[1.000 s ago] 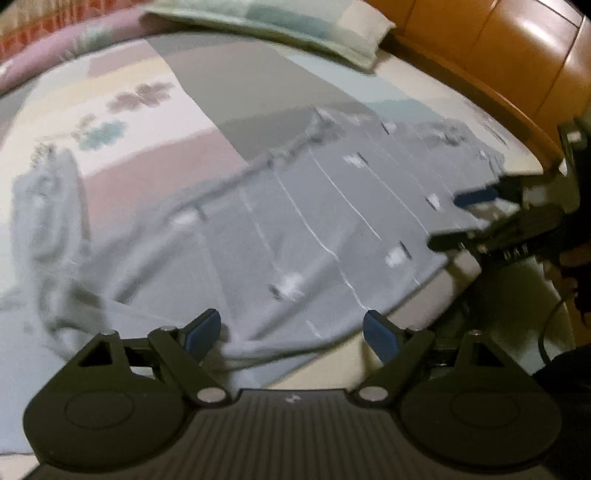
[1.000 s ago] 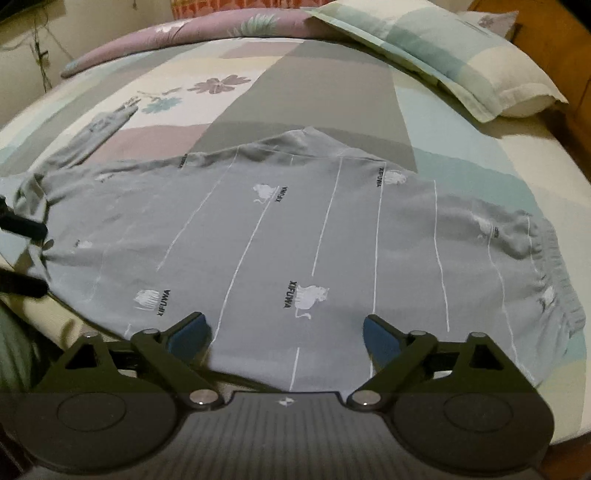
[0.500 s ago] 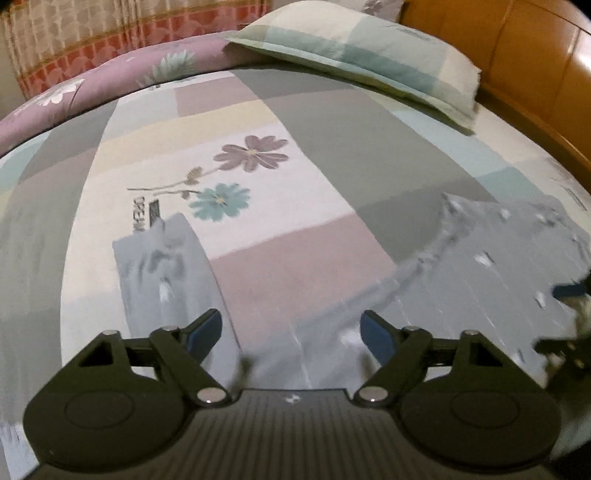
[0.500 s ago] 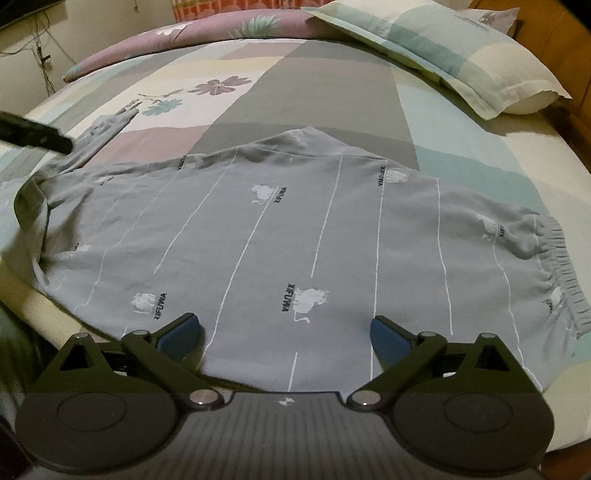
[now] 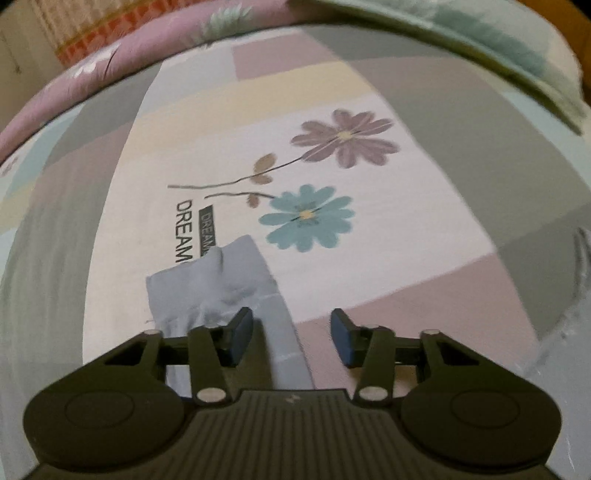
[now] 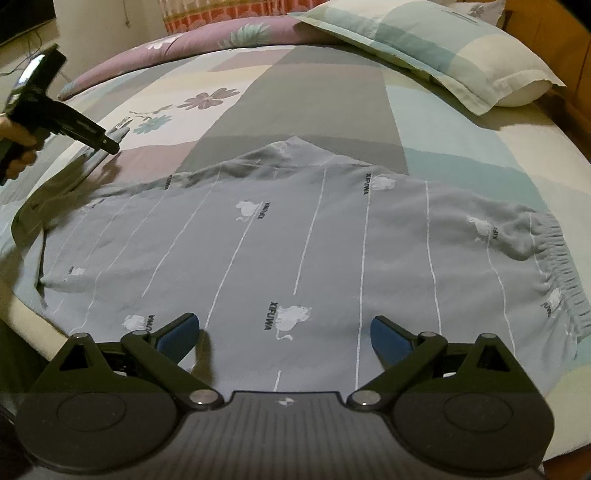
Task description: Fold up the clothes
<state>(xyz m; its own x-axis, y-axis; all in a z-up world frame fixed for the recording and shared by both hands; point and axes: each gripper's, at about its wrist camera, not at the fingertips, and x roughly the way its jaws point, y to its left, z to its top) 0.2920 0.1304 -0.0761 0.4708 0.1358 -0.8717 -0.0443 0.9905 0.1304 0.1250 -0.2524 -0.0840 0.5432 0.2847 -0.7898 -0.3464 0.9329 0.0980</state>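
Note:
Grey pyjama trousers [image 6: 295,240] with white stripes and cat prints lie flat across the bed, their elastic waistband [image 6: 561,266] at the right. One leg [image 6: 70,177] runs off to the far left. In the left wrist view that leg's cuff end [image 5: 221,288] lies on the sheet, and its cloth runs down between the jaws. My left gripper [image 5: 291,332] hovers just over it, jaws closing, pads not pressing on the cloth. The right wrist view shows the left gripper [image 6: 107,146] held by a hand [image 6: 18,147]. My right gripper [image 6: 284,328] stands open above the trousers' near edge.
The patchwork bedsheet [image 5: 332,177] has a flower print and the word DREAM beside the cuff. A checked pillow [image 6: 443,48] lies at the far right by the wooden headboard [image 6: 554,33]. A rolled purple quilt [image 6: 184,48] lies along the far edge.
My left gripper has swung from over the trousers' body to the far leg's cuff end, and its jaws have narrowed. The right gripper has stayed put.

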